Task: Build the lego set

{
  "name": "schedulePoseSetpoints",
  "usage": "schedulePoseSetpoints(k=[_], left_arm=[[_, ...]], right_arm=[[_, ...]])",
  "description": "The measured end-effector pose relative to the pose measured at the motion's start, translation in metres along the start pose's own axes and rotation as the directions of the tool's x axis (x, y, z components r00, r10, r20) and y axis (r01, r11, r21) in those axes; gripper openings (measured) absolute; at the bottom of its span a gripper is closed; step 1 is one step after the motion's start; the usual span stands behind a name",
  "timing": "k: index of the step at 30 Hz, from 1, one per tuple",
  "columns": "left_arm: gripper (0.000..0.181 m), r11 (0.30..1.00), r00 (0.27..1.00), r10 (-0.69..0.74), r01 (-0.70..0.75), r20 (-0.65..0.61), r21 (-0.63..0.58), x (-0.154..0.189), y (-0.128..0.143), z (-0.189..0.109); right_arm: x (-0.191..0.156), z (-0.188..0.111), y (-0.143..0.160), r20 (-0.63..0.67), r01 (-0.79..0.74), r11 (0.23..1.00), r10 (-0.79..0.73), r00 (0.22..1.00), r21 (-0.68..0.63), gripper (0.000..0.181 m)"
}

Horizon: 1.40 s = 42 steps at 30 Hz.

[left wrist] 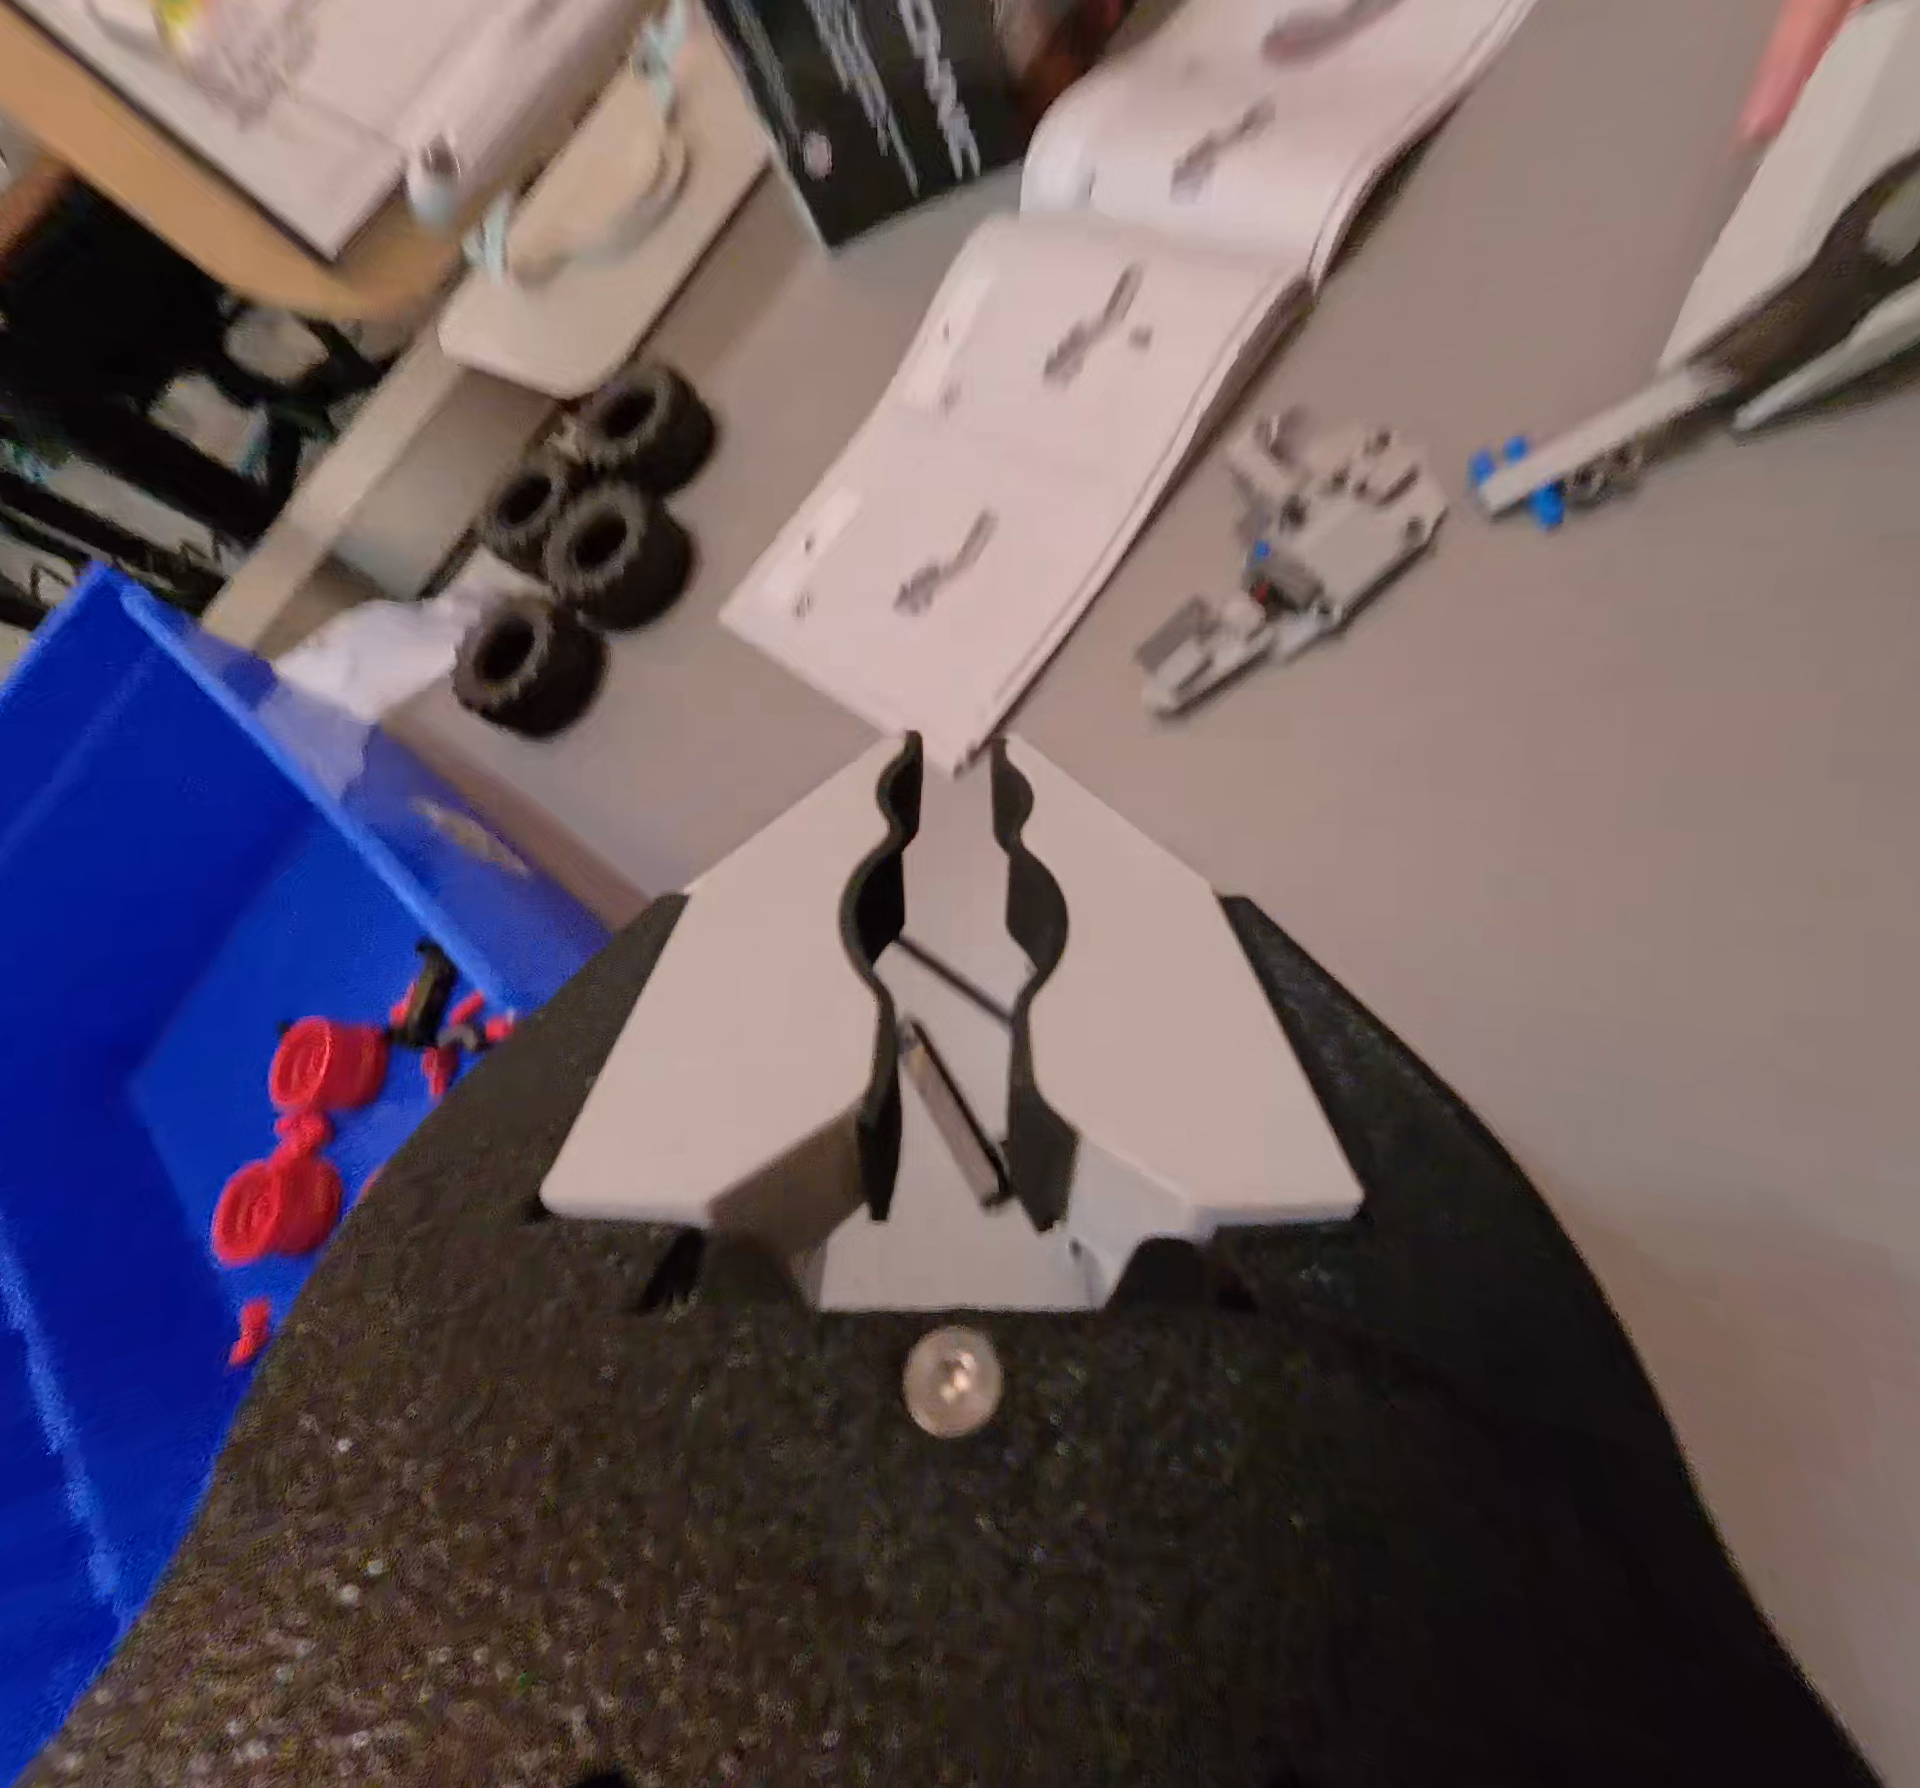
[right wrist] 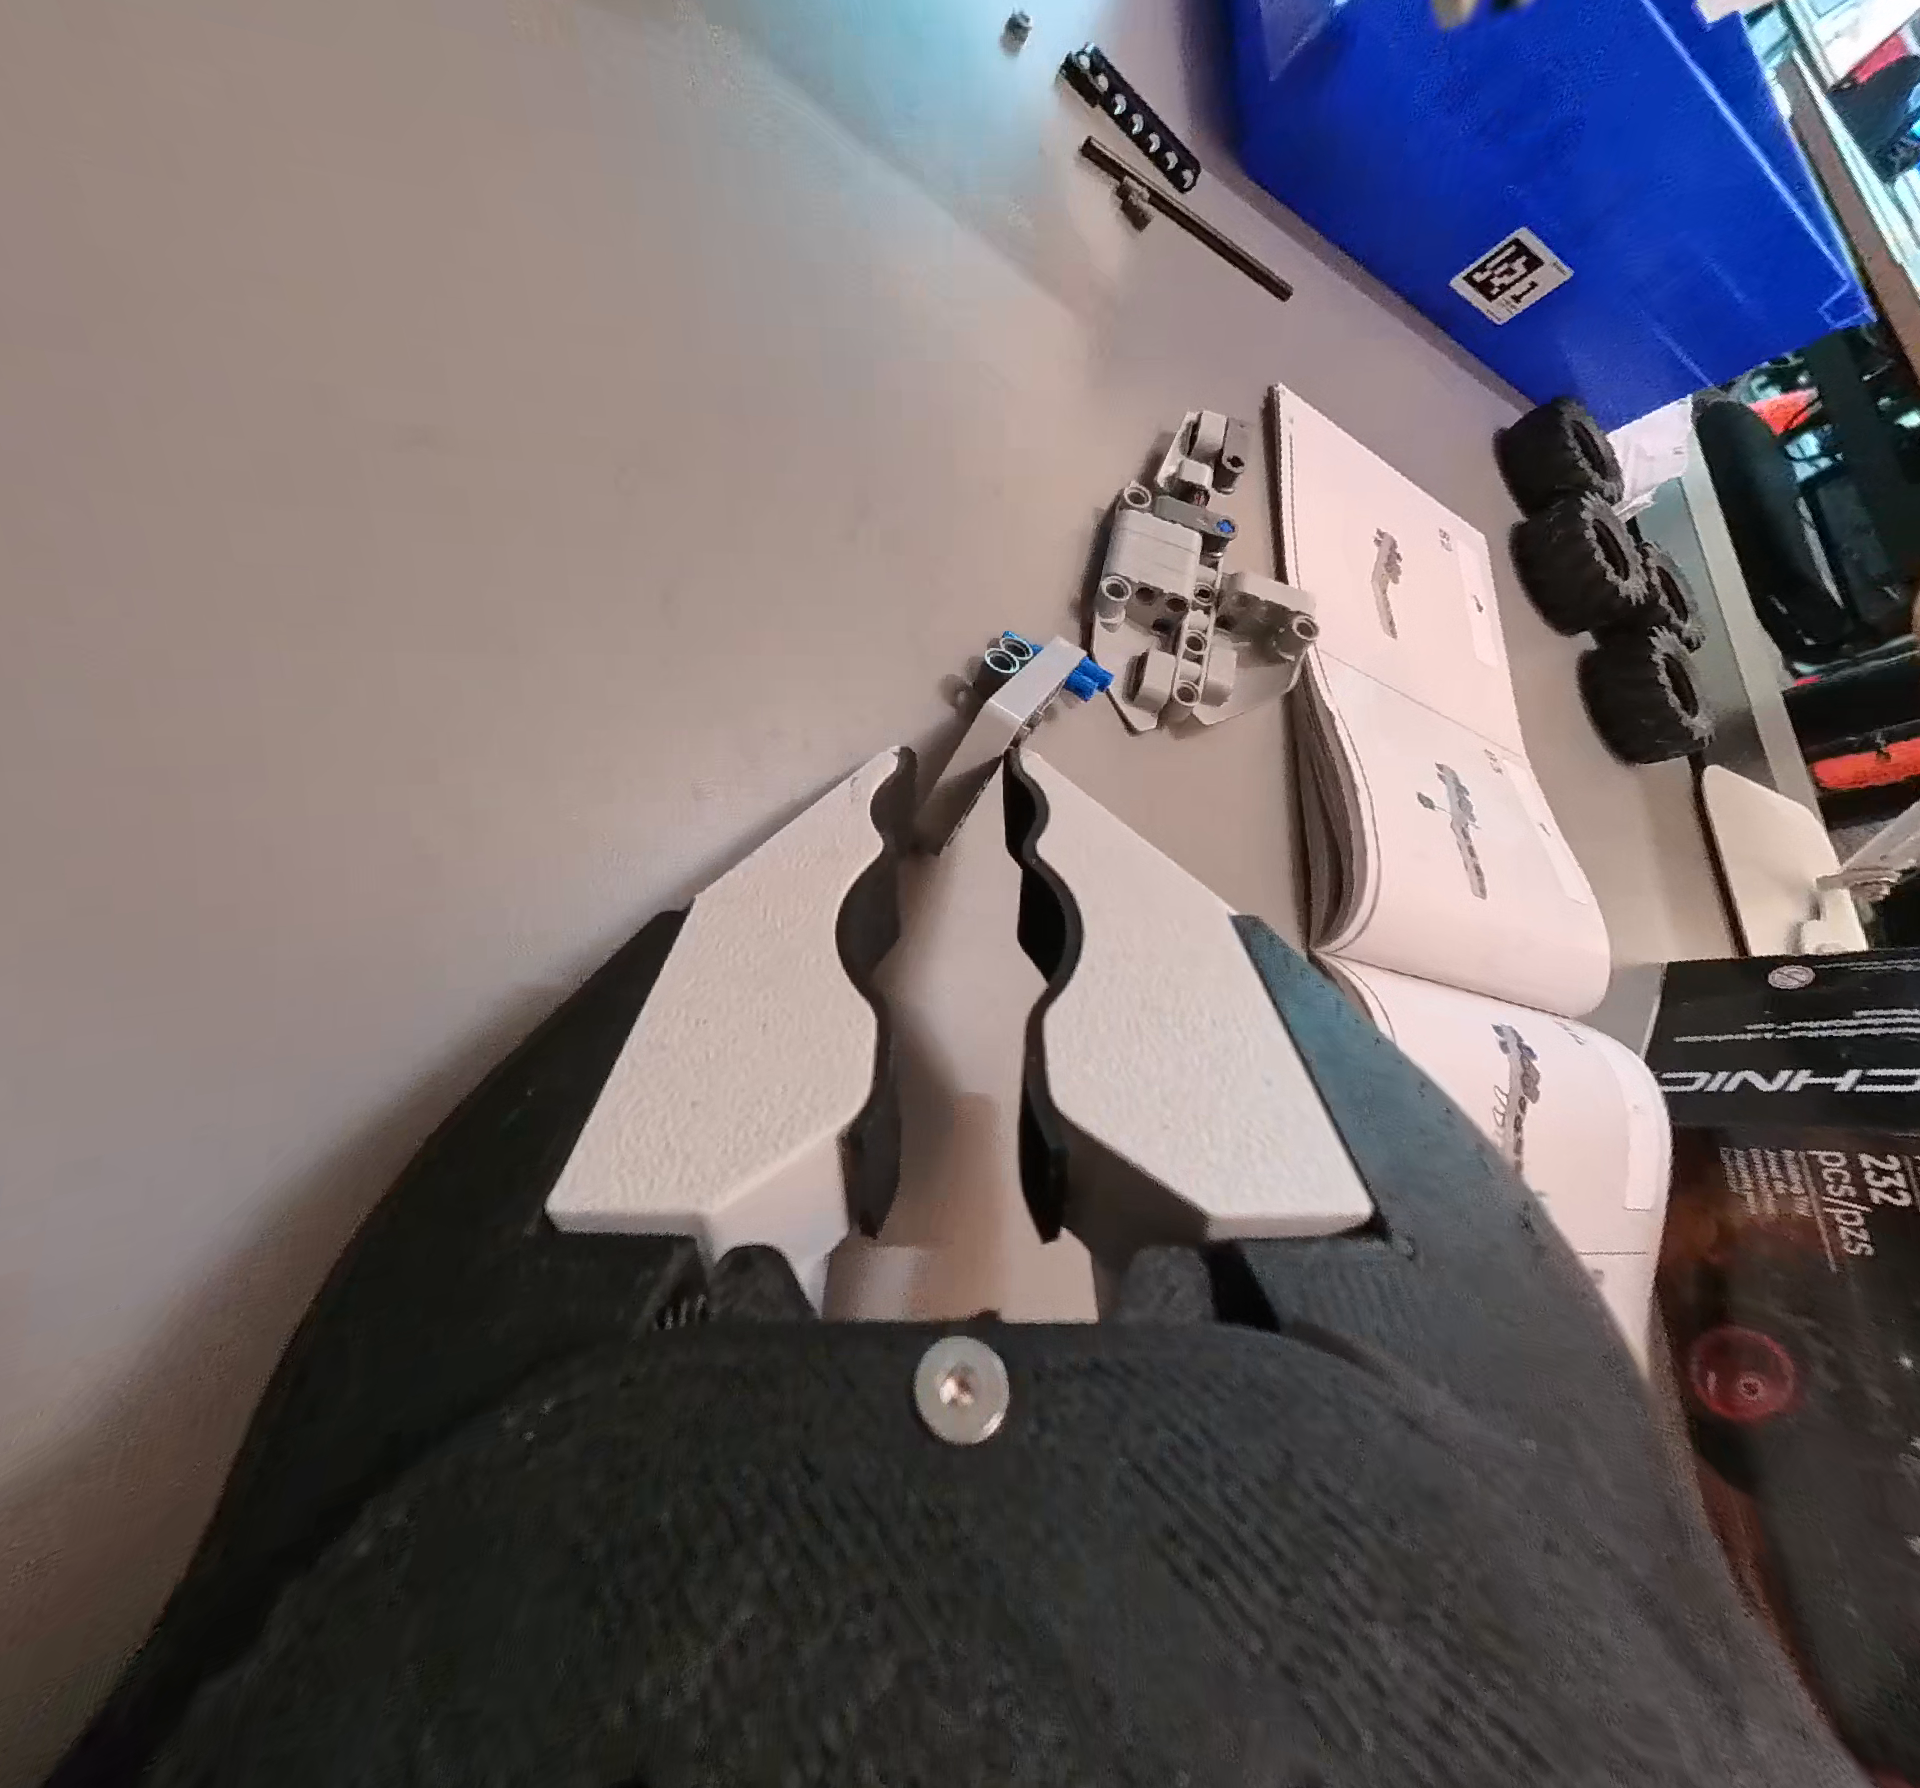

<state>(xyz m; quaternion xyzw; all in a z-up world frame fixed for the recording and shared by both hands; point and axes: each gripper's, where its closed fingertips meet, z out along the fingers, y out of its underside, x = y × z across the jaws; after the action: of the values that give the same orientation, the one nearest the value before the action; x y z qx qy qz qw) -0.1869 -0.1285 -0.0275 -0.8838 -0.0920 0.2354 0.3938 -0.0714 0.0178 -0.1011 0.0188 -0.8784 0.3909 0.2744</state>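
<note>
My right gripper [right wrist: 961,772] is shut on one end of a long grey beam [right wrist: 997,730]. The beam's far end carries blue pins [right wrist: 1086,680] and sits just beside the grey lego assembly [right wrist: 1174,616] on the table. In the left wrist view the beam [left wrist: 1558,471] points at that assembly [left wrist: 1309,554], with a small gap between them. My left gripper [left wrist: 956,762] hovers above the table near the booklet's corner. Its jaws are nearly closed on a thin black and grey piece [left wrist: 951,1104] deep between the pads.
An open instruction booklet [right wrist: 1434,699] lies beside the assembly, with several black tyres [right wrist: 1600,585] beyond it. A blue bin [left wrist: 156,907] holds red parts [left wrist: 312,1063]. A black beam [right wrist: 1132,117] and an axle [right wrist: 1184,216] lie near the bin. A black box [left wrist: 862,24] stands behind. There is about 20 cm between the tips of the two grippers. To reach the axle [right wrist: 1184,216] in a straight line is about 10 cm for my left fingers, about 25 cm for my right. It is also in sight in the left wrist view [left wrist: 944,981].
</note>
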Motion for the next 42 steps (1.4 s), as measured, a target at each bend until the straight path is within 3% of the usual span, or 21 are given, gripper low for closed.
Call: schedulePoseSetpoints(k=[3,6,9,12,14,18,21,23,25,27,29,30,32,35,42], left_arm=[[0.015,0.998,0.990,0.050,-0.045,-0.131,0.039,0.039,-0.009,0.000],[0.021,0.969,0.936,0.246,-0.228,-0.253,0.095,0.102,-0.036,0.022],[0.023,0.868,0.838,0.496,-0.489,-0.226,0.093,0.134,-0.049,0.052],[0.022,0.793,0.730,0.598,-0.599,-0.331,0.112,0.162,-0.045,0.066],[0.022,0.767,0.694,0.626,-0.630,-0.356,0.120,0.172,-0.043,0.071],[0.010,0.633,0.588,0.751,-0.770,-0.300,0.076,0.171,-0.034,0.073],[0.015,0.620,0.582,0.766,-0.782,-0.274,0.070,0.171,-0.032,0.071],[0.019,0.630,0.601,0.769,-0.770,-0.217,0.102,0.170,-0.040,0.066],[0.021,0.674,0.655,0.738,-0.726,-0.163,0.136,0.164,-0.048,0.054],[0.015,0.787,0.779,0.617,-0.605,-0.111,0.120,0.136,-0.052,0.036],[0.009,0.937,0.937,0.348,-0.348,-0.025,-0.001,0.079,-0.034,0.021],[0.010,0.979,0.982,0.189,-0.188,-0.001,-0.073,0.053,-0.014,0.014],[0.011,0.992,0.999,-0.022,0.025,0.029,-0.125,0.021,0.021,0.003],[0.012,0.975,0.991,-0.135,0.132,-0.005,-0.176,0.012,0.055,0.000],[0.013,0.928,0.986,-0.161,0.140,-0.031,-0.345,0.019,0.085,0.026]], right_arm=[[0.002,0.001,0.003,-0.019,0.015,1.000,-0.016,1.000,-0.024,0.014],[0.000,0.000,0.002,-0.001,0.000,1.000,0.000,1.000,-0.006,0.009],[-0.001,0.000,0.001,-0.018,0.068,0.997,-0.069,0.997,-0.027,0.008],[-0.003,-0.001,0.002,-0.060,0.189,0.978,-0.195,0.979,-0.088,0.008],[-0.009,-0.003,-0.001,-0.049,0.226,0.970,-0.231,0.972,-0.093,0.008],[-0.018,-0.007,-0.002,-0.033,0.267,0.957,-0.272,0.962,-0.109,0.010],[-0.016,-0.011,-0.008,-0.025,0.188,0.980,-0.190,0.981,-0.067,0.029],[-0.015,-0.014,-0.015,-0.002,0.111,0.994,-0.111,0.994,-0.002,0.030],[-0.013,-0.016,-0.018,0.009,0.062,0.998,-0.062,0.998,0.030,0.031],[-0.012,-0.018,-0.017,0.016,0.034,0.999,-0.035,0.999,0.026,0.032],[-0.010,-0.022,-0.016,0.023,-0.007,1.000,0.006,1.000,0.027,0.032],[-0.008,-0.024,-0.016,0.023,-0.037,0.999,0.036,0.999,0.031,0.032],[0.001,-0.026,-0.015,0.010,-0.098,0.994,0.098,0.995,0.043,0.031],[0.013,-0.026,-0.015,-0.023,-0.147,0.988,0.148,0.989,0.041,0.031],[0.007,-0.023,-0.015,0.004,-0.138,0.990,0.138,0.990,0.010,0.032]])
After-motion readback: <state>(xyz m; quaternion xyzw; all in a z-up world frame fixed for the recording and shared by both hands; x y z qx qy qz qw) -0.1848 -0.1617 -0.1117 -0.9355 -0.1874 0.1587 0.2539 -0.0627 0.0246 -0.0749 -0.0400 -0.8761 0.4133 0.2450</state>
